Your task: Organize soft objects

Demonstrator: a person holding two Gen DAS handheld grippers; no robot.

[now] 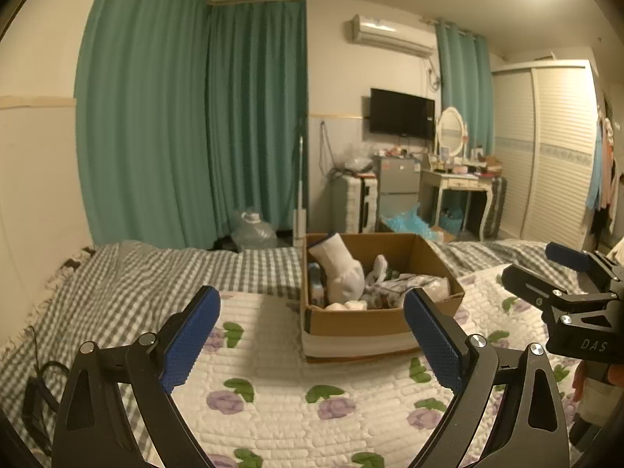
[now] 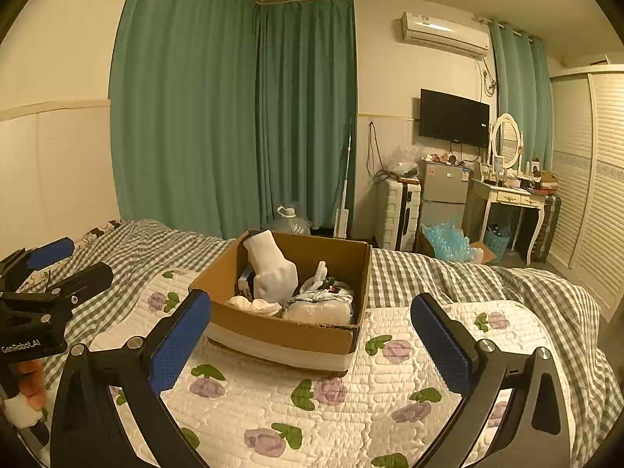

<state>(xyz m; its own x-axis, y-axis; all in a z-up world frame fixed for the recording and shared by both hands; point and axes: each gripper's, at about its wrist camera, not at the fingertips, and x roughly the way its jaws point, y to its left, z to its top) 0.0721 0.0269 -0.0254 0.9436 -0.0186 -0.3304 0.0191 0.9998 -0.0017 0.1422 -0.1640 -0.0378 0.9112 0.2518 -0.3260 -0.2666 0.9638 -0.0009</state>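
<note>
Hovering over the bed, the left tongs (image 1: pixel 312 335) have their two blue pads spread wide, and nothing sits between them. The right tongs (image 2: pixel 312 343) are spread wide too, with nothing in them. Each pair shows up at the edge of the other's view, so they hang side by side, a little apart.

Under both is a white quilt (image 1: pixel 296 390) with purple flowers and green leaves. It lies on top of a gray checked blanket (image 1: pixel 117 292).

Just past the tips of the tongs, a cardboard box (image 2: pixel 273 331) sits on the quilt. The soft things are inside it. A tall white stuffed toy (image 2: pixel 271 269) stands upright at the left side of the box. A white bundle (image 2: pixel 318 308) and other small white soft things lie beside the toy.

Farther off, green curtains (image 1: pixel 187 124) hang behind the bed. A black TV (image 2: pixel 454 117) hangs on the wall. A white dresser (image 2: pixel 511 195) with an oval mirror stands below it to the right.
</note>
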